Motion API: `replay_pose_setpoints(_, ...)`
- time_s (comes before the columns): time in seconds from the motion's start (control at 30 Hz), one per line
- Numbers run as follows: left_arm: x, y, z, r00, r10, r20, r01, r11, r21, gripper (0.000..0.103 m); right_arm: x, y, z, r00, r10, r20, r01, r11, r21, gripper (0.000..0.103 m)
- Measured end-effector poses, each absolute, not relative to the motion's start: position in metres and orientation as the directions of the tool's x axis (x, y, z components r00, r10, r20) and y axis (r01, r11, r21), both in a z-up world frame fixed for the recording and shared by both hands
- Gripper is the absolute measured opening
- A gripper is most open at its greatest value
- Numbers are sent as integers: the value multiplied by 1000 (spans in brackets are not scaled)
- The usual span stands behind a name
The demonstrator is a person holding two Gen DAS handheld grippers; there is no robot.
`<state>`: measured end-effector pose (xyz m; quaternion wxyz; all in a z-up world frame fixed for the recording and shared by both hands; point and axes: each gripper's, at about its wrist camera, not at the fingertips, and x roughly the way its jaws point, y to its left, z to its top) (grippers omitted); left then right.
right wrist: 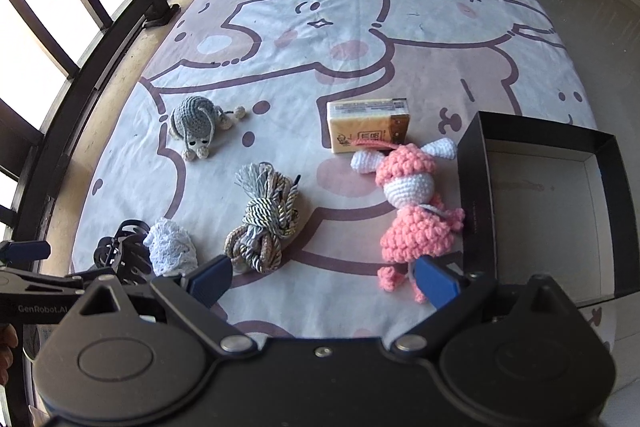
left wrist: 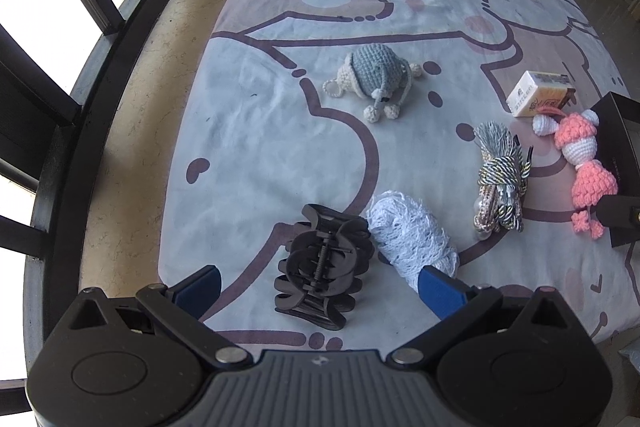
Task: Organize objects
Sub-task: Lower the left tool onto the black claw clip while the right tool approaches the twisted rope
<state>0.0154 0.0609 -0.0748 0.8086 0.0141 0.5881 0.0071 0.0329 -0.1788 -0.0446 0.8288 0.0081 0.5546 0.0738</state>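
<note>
Since nothing's boxed yet, both grippers hang spread and empty: left gripper (left wrist: 318, 287) straddles the hair claw (left wrist: 322, 269), right gripper (right wrist: 322, 277) sits just left of the pink doll (right wrist: 416, 211), box (right wrist: 476, 187) beyond.

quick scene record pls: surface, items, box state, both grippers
surface: cartoon-print cloth over a table
items: black hair claw; white lace bundle; knotted cord bundle; blue-grey crochet toy; pink crochet doll; yellow tissue pack
box: black box, open top, nothing visible inside, at the right of the cloth
doll vs box: doll lies outside, against the box's left wall
left gripper: jaws open, either side of the hair claw, not closed on it
right gripper: jaws open, holding nothing, near the doll's feet
</note>
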Motion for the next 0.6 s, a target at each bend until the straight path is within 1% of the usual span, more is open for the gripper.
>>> replay_pose_setpoints(0.17,18,63,-89,290,28,-957,9,999,32,103,40,-175,-54,352,173,-920,-98,984,147,99)
replay_pose_setpoints(0.5,22,60,-111,262,22,-965,65,997,41,101,57,-164,-77,331,161,-930,-86,986,140,99)
replay_pose_setpoints(0.6,22,61,-119,251,12,-968,80,996,33,98,62,-163,-85,342,140,-929,-57,990,128,98)
